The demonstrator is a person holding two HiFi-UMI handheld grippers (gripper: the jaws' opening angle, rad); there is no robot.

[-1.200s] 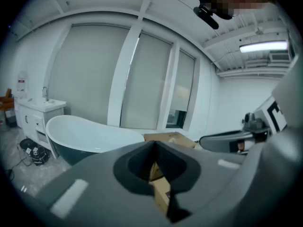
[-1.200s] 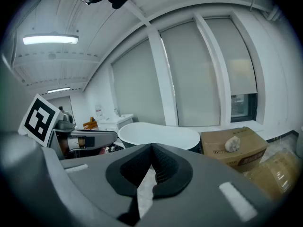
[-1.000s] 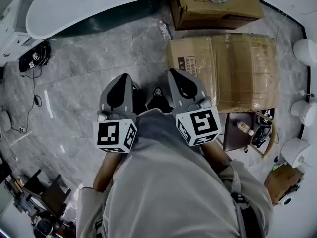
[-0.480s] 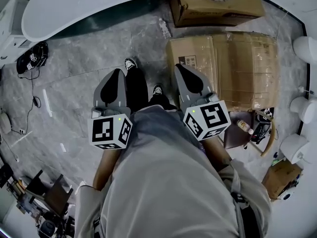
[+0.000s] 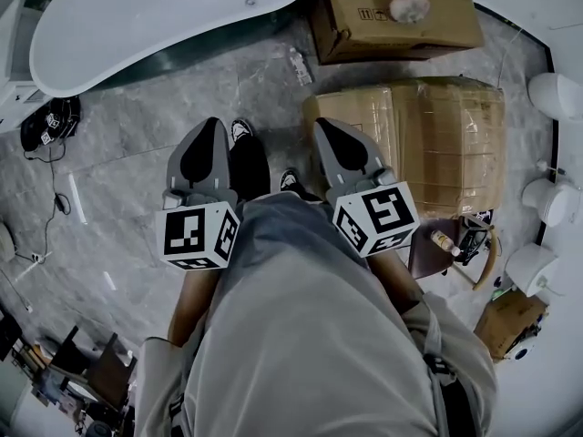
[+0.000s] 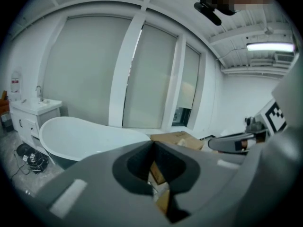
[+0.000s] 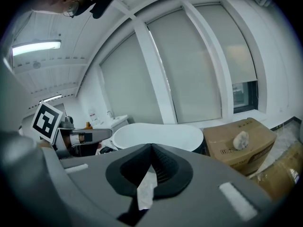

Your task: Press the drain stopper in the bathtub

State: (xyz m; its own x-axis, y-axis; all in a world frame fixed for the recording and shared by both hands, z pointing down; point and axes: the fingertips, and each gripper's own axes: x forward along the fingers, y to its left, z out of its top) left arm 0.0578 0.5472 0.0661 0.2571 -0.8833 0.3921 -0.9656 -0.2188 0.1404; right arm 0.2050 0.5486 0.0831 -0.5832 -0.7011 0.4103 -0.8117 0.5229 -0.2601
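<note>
The white bathtub (image 5: 155, 16) lies across the floor at the top left of the head view, well ahead of both grippers. It also shows in the left gripper view as the bathtub (image 6: 80, 138) and in the right gripper view as the bathtub (image 7: 156, 135). I cannot make out the drain stopper for certain; only a small dark spot (image 5: 250, 1) shows on the tub. My left gripper (image 5: 208, 124) and right gripper (image 5: 323, 126) are held side by side at waist height above the person's shoes. Both are shut and empty, their jaws meeting at the tips.
A cardboard box (image 5: 396, 7) stands beside the tub's right end, and a larger wrapped box (image 5: 428, 139) lies right of my right gripper. Cables and dark gear (image 5: 50, 121) lie on the grey marble floor at left. White fixtures (image 5: 556, 94) line the right edge. A white vanity (image 6: 33, 115) stands left of the tub.
The person has stepped forward: the left shoe has come out in front, and the tub and boxes now sit lower in the head view. Both grippers stayed shut, side by side.
</note>
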